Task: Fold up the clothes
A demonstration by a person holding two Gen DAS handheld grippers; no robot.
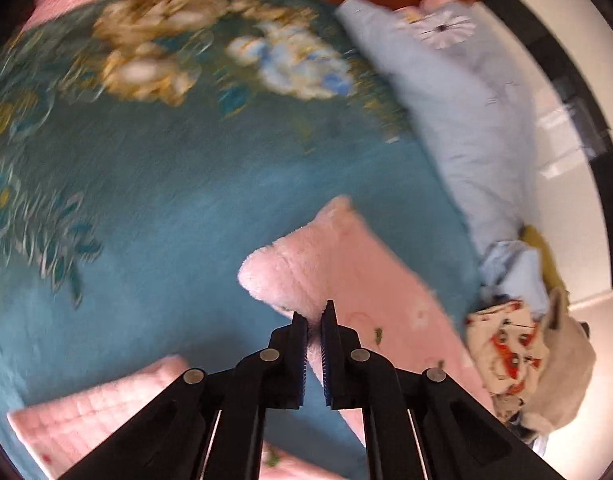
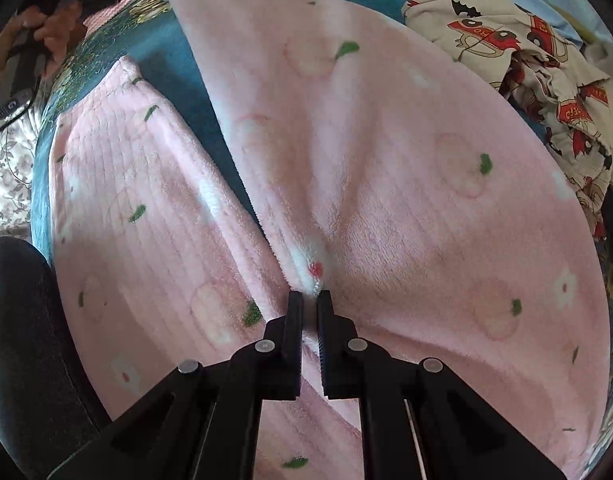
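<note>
Pink fleece clothes (image 2: 386, 152): They are lying spread out on the bed and filling most of the right wrist view. They are soft and fuzzy, with little green leaves, pale apples and white flowers on them. One long piece is running up toward the far side of the bed. Another piece (image 2: 138, 200) is lying to its left, with a strip of blue showing between the two.

Blue bed cover (image 1: 166, 184): It is lying under everything. It is showing big yellow, white and blue flowers near the far side. The left wrist view is looking blurry.

Light blue cloth (image 1: 458, 112): It is lying along the right side of the bed in the left wrist view, with a white daisy on it.

Fire truck cloth (image 2: 518, 64): It is sitting crumpled in a heap just beside the pink piece, at its right. It is cream with red trucks.

Right tongs (image 2: 309, 300): They are squeezing together on a bunched fold of the pink fleece, and wrinkles are spreading out from that spot.

Left tongs (image 1: 314, 314): They are pinching a fluffy end of the pink fleece, and that end is curling over above the tips.

Person's hand (image 2: 46, 24): It is showing small at the top left of the right wrist view, gripping a black handle beyond the bed's edge.
</note>
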